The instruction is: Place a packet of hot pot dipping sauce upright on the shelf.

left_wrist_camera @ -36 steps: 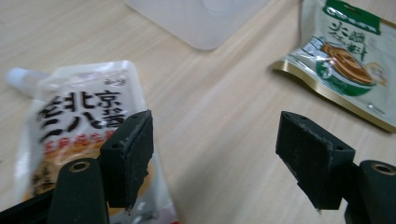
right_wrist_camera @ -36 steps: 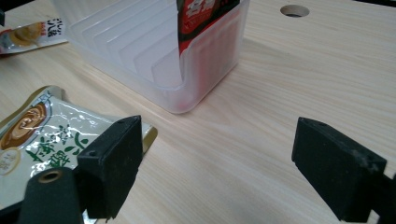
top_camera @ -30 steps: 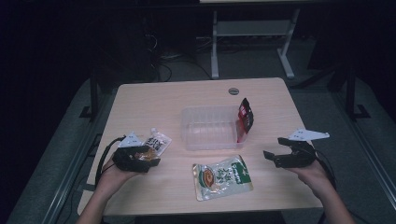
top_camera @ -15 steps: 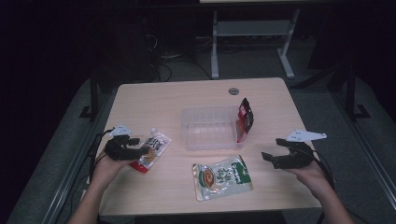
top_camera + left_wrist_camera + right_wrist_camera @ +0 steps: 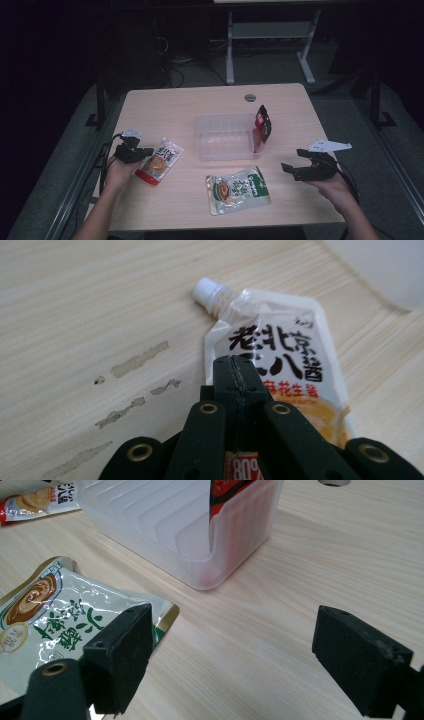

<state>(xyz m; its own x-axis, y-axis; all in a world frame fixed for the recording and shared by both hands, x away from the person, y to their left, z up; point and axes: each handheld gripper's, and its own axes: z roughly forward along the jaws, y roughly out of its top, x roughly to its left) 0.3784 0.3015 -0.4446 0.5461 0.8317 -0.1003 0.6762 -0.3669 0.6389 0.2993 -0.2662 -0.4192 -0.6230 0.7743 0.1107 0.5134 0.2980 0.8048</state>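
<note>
A white spouted sauce pouch (image 5: pixel 160 161) with a red bottom lies flat on the table at the left. My left gripper (image 5: pixel 134 152) sits at its left edge. In the left gripper view the jaws have just been closing and now meet in a thin seam, with nothing between them; the left gripper (image 5: pixel 233 367) points over the spouted pouch (image 5: pixel 280 340) lying behind it. My right gripper (image 5: pixel 300 167) rests at the right with its jaws wide apart and empty, the same right gripper (image 5: pixel 232 645) facing a green pouch (image 5: pixel 60 615).
A clear plastic container (image 5: pixel 222 137) stands mid-table with a red packet (image 5: pixel 262 125) upright at its right end. The green pouch (image 5: pixel 239 189) lies near the front edge. A round cable hole (image 5: pixel 250 97) sits at the table's far side.
My left gripper has slid left off the spouted pouch toward the table's left edge and its jaws have closed. The pouch now lies uncovered. The right hand has stayed put.
</note>
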